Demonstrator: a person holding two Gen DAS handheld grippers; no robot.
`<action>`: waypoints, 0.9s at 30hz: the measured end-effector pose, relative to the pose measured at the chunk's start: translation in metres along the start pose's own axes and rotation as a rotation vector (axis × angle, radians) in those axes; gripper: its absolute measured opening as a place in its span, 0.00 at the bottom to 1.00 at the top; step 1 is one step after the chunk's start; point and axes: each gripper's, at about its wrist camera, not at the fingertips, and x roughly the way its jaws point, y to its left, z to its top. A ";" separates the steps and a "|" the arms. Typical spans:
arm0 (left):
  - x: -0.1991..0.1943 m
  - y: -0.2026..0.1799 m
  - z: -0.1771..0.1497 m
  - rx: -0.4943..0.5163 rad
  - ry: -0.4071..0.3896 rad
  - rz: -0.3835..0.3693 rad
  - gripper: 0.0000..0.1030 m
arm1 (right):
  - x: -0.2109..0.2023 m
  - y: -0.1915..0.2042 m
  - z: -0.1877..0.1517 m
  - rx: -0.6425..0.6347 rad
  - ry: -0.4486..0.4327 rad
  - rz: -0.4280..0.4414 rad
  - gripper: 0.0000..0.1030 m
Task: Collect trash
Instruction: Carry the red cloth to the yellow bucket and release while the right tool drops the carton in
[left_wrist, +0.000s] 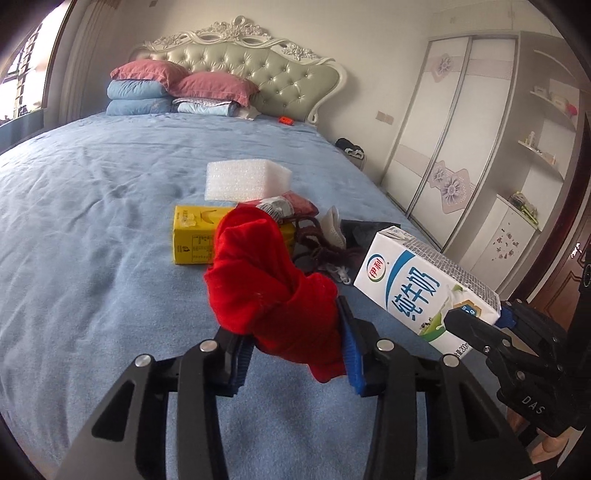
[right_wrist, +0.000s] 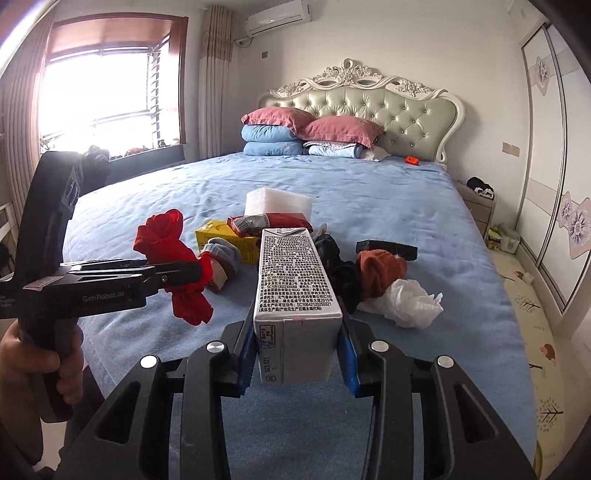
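A: Left gripper (left_wrist: 295, 354)?
B: Clamped on a red cloth (left_wrist: 266, 280), bunched between the blue pads, lifted clear of the blue bed (left_wrist: 92, 221), nearer than the yellow carton (left_wrist: 192, 240).

A: Right gripper (right_wrist: 297, 354)?
B: Closed around a white milk carton (right_wrist: 295, 288) by its base, tilted up, also nearer than the yellow carton.

A: Left lying around the yellow carton?
B: White foam block (right_wrist: 279, 201) just behind it. Red packet (right_wrist: 273, 221) resting on its far edge. Grey sock (right_wrist: 221, 254) touching its front. Black cloth (right_wrist: 341, 273), orange cloth (right_wrist: 380, 271) and crumpled white tissue (right_wrist: 402, 301) off to its right.
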 end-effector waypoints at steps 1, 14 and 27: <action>-0.003 -0.004 0.001 0.011 -0.003 -0.009 0.41 | -0.003 0.000 0.000 0.004 -0.007 -0.005 0.36; 0.040 -0.127 0.010 0.201 0.083 -0.269 0.41 | -0.082 -0.072 -0.022 0.119 -0.067 -0.228 0.36; 0.127 -0.324 -0.021 0.457 0.301 -0.516 0.41 | -0.175 -0.211 -0.093 0.262 -0.005 -0.552 0.36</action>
